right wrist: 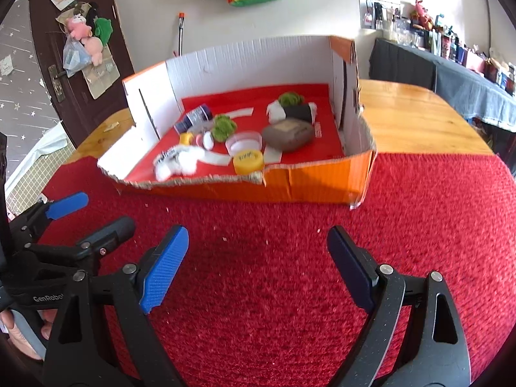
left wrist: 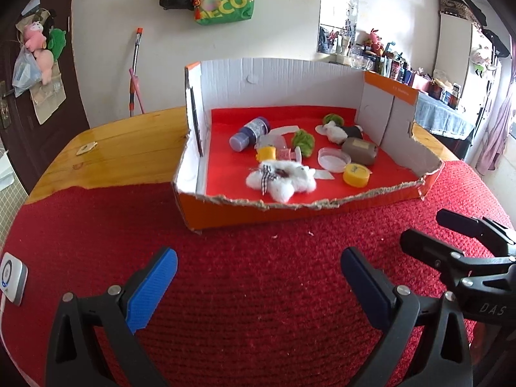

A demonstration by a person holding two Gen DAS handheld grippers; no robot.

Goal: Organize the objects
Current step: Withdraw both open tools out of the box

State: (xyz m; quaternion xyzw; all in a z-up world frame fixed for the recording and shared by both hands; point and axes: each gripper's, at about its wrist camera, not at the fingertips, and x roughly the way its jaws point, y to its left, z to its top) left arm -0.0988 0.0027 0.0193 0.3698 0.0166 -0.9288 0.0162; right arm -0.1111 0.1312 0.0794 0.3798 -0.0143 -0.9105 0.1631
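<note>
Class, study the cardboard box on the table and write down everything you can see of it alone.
The cardboard box is a shallow open tray, orange outside and white inside, with a red sheet lining its floor. Its back and side walls stand tall; the front wall is cut low with a ragged, torn edge. It sits upright, its front on the red woven mat and its back on the wooden table. Small items lie loose inside, among them a white plush toy and a yellow lid near the front. Neither gripper touches it.
</note>
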